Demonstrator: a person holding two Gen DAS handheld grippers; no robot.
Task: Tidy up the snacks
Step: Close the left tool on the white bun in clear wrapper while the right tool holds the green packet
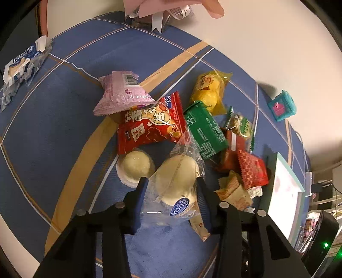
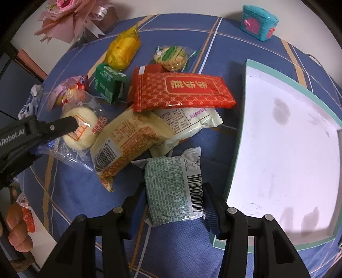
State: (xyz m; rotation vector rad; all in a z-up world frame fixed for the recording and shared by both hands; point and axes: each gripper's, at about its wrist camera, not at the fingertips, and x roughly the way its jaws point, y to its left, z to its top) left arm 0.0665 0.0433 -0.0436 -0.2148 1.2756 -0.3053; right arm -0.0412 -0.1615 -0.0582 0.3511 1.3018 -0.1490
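My left gripper (image 1: 172,181) points down at a blue checked cloth and is shut on a round white bun in a clear wrapper (image 1: 177,177) with a blue sticker. The right wrist view shows the same gripper (image 2: 72,126) from the side, on that bun (image 2: 83,119). My right gripper (image 2: 174,188) is shut on a green-and-white printed packet (image 2: 171,188) with a barcode, its fingers against both sides. A heap of snacks lies beyond: a red packet (image 2: 183,92), a cream-and-orange packet (image 2: 132,136), a green box (image 2: 109,83) and a yellow packet (image 2: 124,49).
A white tray with a teal rim (image 2: 239,132) lies right of the heap. A teal toy box (image 2: 258,22) and pink flowers (image 2: 70,17) stand at the back. A second white bun (image 1: 135,166), a pink packet (image 1: 121,94) and a blue-white wrapper (image 1: 23,64) lie left. A person's fingers (image 2: 17,231) show low left.
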